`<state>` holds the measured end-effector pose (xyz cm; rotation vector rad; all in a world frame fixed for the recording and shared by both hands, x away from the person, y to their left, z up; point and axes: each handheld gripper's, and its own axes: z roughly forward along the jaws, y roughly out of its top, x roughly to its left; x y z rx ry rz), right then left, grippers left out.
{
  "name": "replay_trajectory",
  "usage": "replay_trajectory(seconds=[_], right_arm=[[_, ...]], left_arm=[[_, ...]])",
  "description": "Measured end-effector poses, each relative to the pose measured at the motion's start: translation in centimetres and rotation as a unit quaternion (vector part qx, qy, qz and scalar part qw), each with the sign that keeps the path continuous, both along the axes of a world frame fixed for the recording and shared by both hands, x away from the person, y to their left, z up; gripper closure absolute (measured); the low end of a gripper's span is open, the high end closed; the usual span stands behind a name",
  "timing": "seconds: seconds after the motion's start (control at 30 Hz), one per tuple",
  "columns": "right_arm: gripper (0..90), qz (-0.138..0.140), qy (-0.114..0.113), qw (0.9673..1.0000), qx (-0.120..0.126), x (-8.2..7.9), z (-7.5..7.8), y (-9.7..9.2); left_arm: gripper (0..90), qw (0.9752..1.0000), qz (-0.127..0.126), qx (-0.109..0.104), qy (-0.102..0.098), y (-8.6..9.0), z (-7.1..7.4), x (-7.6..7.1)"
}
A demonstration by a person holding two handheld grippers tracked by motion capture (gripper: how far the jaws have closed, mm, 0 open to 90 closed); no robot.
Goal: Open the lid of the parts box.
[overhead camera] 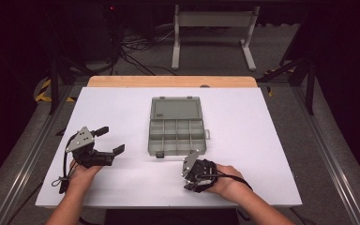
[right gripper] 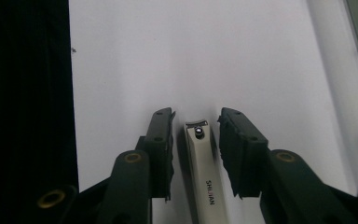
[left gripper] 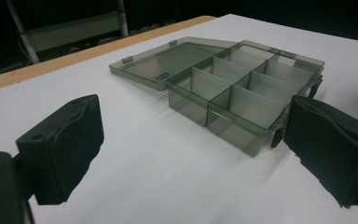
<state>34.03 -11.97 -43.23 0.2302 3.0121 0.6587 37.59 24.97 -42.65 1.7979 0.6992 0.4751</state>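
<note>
A grey see-through compartment box (overhead camera: 177, 136) lies open at the middle of the white table, its lid (overhead camera: 176, 108) flat behind it and its cells empty. My left gripper (overhead camera: 112, 139) rests at the left, open wide with nothing between its jaws. In the left gripper view the box (left gripper: 242, 88) sits ahead between the left gripper's (left gripper: 195, 125) two pads. My right gripper (overhead camera: 198, 174) points down at the table near the front edge, just below the box. In the right gripper view a silver nail clipper (right gripper: 204, 172) lies on the table between the right gripper's (right gripper: 196, 122) jaws, with a narrow gap on each side.
A white sheet (overhead camera: 262, 140) covers the table, with a wooden strip (overhead camera: 168, 81) along the far edge. Beyond it a white metal frame (overhead camera: 213, 28) and cables lie on the floor. Metal rails (overhead camera: 323, 140) run along both sides.
</note>
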Motion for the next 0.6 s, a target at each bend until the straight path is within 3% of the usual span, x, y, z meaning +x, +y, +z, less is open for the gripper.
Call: replay_trajectory(seconds=[0.07,0.2,0.6], right_arm=[[74.3,0.005,-0.001,1.0000,0.003,0.22,-0.01,-0.07],[77.3,0.007,0.002,1.0000,0.001,0.39,0.00,-0.11],[78.2,0.005,-0.002,1.0000,-0.001,0.30,0.08,-0.07]], left_arm=[[6.0,1.0000,0.001,0.002,-0.002,0.03,0.02,0.00],[6.0,1.0000,0.001,0.001,-0.002,0.08,0.02,0.01],[6.0,1.0000,0.003,0.000,-0.003,0.12,0.04,0.00]])
